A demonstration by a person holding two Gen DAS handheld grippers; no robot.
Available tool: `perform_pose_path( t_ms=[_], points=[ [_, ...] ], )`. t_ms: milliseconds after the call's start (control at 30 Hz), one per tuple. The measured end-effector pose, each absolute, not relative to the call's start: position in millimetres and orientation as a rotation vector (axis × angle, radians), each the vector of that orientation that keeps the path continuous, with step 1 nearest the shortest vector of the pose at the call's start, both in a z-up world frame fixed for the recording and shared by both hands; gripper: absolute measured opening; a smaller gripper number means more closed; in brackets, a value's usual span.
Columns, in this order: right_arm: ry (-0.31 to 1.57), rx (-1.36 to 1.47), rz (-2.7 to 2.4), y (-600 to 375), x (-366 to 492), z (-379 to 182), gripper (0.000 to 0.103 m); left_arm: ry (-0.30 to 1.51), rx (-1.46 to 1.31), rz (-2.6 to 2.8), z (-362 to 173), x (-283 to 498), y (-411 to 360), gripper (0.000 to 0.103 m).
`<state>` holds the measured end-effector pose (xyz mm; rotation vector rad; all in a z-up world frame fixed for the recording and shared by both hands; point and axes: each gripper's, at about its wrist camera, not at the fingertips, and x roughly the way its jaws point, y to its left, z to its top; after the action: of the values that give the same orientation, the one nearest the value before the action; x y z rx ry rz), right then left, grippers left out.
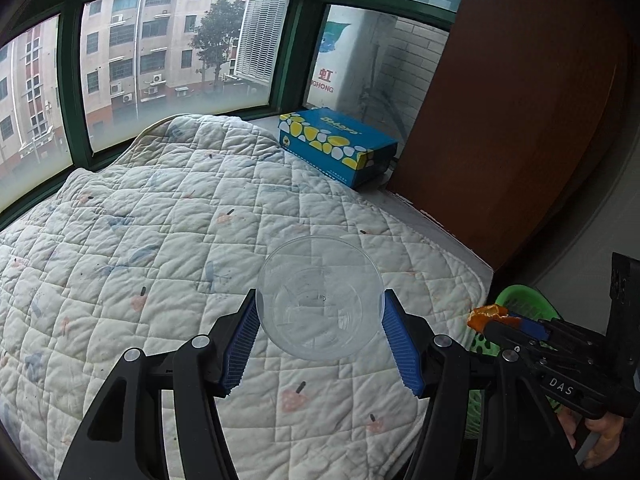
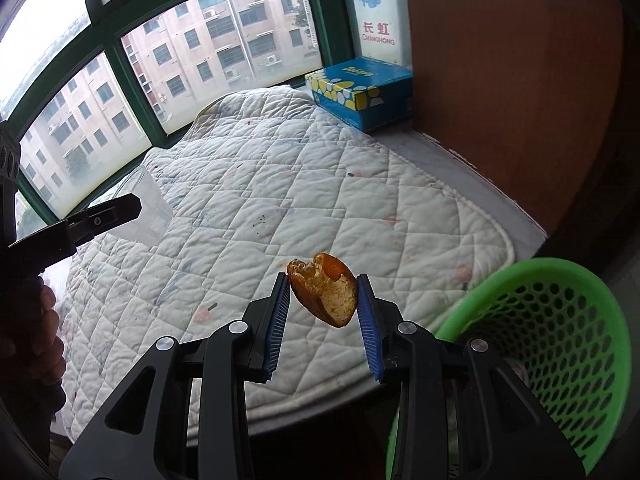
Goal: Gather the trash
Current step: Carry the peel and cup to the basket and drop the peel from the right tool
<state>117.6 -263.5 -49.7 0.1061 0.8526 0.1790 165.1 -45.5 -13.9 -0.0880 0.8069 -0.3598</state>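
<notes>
Orange peel (image 2: 326, 294) clamped in right gripper (image 2: 323, 304), beside green basket (image 2: 560, 344)

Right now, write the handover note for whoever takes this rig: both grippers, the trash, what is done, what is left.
Left gripper: shut on the clear plastic cup, held above the quilt.
Right gripper: shut on the orange peel, held near the quilt's edge, close to the green basket but not yet over it.
Green basket: beside the quilted surface, on the right; what little shows of its inside looks empty.
Done: both pieces picked up.
Left: drop the peel into the basket, then bring the cup over and drop it too.
The blue tissue box by the window is untouched.
</notes>
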Motion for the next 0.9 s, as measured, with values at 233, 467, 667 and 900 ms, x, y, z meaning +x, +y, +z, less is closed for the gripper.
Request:
perform_pose_path(
  t_ms=[233,467,667,900],
  points=[
    [0.809,0.113,0.092,-299,75,-38,0.034,0.793,-0.065,-0.437,-5,145,-84,0.059],
    [0.781,0.139,0.019,-334,41,-32,0.034,0.786,-0.04,-0.509,0,128,-122,0.059],
    [0.773,0.17,-0.041,-360,20,-31,0.034,0.785,-0.02,-0.556,3,118,-149,0.059],
    [0.777,0.208,-0.094,-383,3,-37,0.036,0.784,0.004,-0.602,6,109,-174,0.059]
  ],
)
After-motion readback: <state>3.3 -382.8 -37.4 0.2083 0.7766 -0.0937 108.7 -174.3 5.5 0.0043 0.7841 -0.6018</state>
